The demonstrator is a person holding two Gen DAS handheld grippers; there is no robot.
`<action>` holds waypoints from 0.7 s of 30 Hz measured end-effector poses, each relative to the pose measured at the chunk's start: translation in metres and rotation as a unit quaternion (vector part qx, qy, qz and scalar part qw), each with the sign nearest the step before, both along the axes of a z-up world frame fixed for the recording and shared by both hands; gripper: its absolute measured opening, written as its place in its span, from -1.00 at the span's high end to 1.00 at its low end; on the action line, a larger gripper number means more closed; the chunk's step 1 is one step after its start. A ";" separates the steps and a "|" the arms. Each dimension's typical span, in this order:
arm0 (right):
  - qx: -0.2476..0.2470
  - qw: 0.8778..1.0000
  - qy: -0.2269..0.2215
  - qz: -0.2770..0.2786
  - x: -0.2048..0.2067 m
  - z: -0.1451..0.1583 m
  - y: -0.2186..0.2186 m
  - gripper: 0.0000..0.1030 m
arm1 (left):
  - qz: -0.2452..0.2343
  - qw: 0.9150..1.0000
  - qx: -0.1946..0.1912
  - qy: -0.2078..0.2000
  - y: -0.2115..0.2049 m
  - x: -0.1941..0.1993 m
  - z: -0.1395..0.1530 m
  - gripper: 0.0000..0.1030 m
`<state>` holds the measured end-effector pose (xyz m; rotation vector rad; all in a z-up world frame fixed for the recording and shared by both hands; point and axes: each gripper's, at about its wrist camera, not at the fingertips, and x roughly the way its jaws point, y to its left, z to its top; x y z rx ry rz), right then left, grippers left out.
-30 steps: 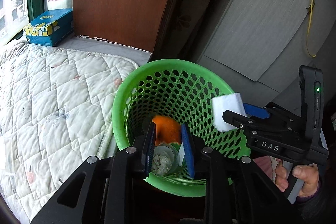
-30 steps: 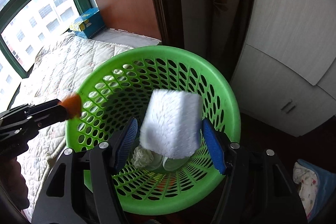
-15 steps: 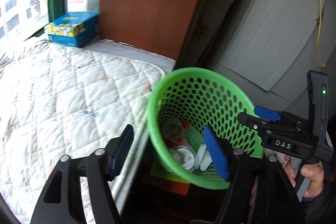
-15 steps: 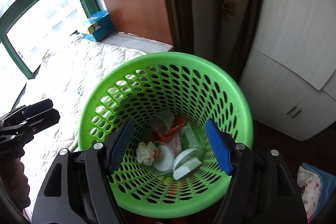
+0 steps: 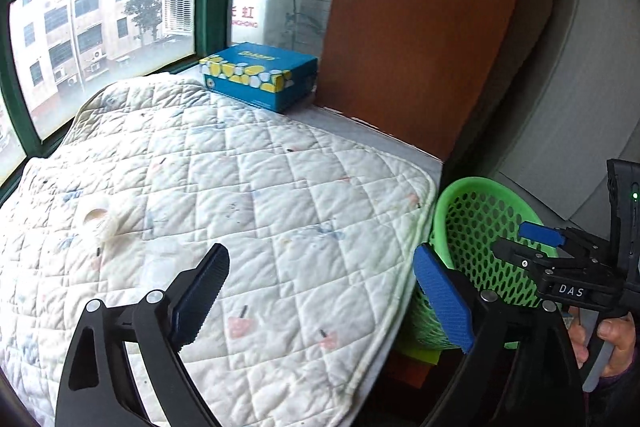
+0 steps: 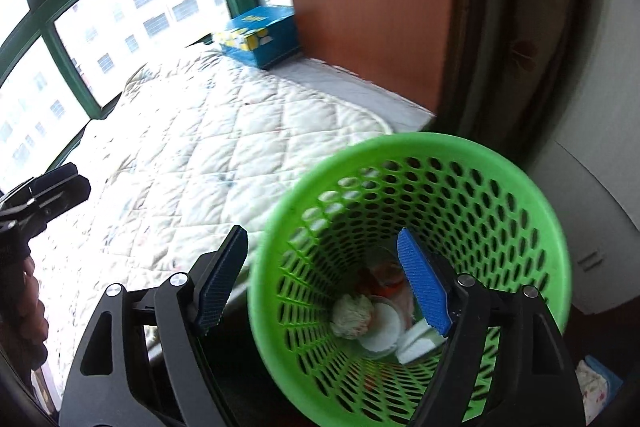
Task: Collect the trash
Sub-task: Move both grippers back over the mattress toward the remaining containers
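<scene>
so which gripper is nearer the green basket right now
Right. The right gripper hangs at the green basket, one finger over its opening. The left gripper is off over the quilted mattress, beside the basket.

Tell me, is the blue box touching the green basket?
Apart. The left wrist view shows the blue box far back by the window, with a wide stretch of white quilt between it and the green basket.

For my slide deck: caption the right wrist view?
Open right gripper above green basket holding trash, beside quilted bed.
</scene>
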<state>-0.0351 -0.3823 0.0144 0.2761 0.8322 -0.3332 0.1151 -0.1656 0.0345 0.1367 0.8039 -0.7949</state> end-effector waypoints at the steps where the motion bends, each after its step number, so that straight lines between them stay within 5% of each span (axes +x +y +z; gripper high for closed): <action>1: 0.001 1.000 0.002 0.010 0.008 -0.001 0.006 -0.49 | 0.010 1.000 0.001 0.003 0.009 0.007 -0.001 -0.75; 10: 0.020 0.996 0.027 0.084 0.072 -0.014 0.070 -0.49 | 0.103 0.994 0.026 0.007 0.095 0.067 -0.010 -0.74; 21: 0.100 0.981 0.071 0.148 0.163 -0.038 0.160 -0.49 | 0.196 0.980 0.016 0.015 0.187 0.116 -0.020 -0.74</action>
